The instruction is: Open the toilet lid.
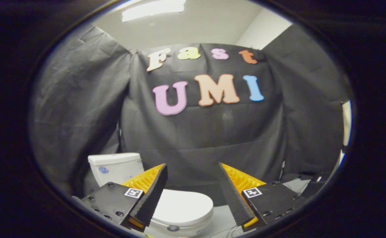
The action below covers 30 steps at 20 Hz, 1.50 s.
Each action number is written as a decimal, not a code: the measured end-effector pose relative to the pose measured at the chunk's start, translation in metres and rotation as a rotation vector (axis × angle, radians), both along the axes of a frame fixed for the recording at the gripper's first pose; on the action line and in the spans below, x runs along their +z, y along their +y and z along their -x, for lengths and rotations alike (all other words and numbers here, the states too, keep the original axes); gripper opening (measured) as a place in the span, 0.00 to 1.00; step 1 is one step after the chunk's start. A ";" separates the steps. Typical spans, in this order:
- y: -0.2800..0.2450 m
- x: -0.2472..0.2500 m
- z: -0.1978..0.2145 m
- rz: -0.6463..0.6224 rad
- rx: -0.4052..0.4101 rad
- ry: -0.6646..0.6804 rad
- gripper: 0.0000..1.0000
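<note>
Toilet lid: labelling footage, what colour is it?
White; the closed, glossy toilet lid shows between the open gripper fingers in the gripper view.

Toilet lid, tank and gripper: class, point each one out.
Lid (184, 205): gripper view, closed top surface.
Tank (115, 167): gripper view, front face.
Gripper (193, 178): gripper view, open gap between fingertips.

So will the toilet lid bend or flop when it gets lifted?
Probably not: the lid looks like thick, smooth moulded plastic, so likely stiff and a bit slippery. It lies closed and should swing up toward the tank. The gripper hangs open above it, touching nothing.
</note>
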<state>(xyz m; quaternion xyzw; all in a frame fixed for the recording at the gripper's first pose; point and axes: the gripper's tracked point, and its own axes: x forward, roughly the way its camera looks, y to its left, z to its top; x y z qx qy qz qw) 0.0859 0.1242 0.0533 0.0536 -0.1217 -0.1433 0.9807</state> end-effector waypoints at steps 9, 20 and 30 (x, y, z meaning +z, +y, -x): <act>-0.002 -0.034 -0.004 -0.360 -0.213 -0.115 0.72; 0.006 -0.202 -0.036 -0.922 -0.429 -0.097 0.69; 0.070 -0.327 -0.051 -1.192 -0.460 0.094 0.70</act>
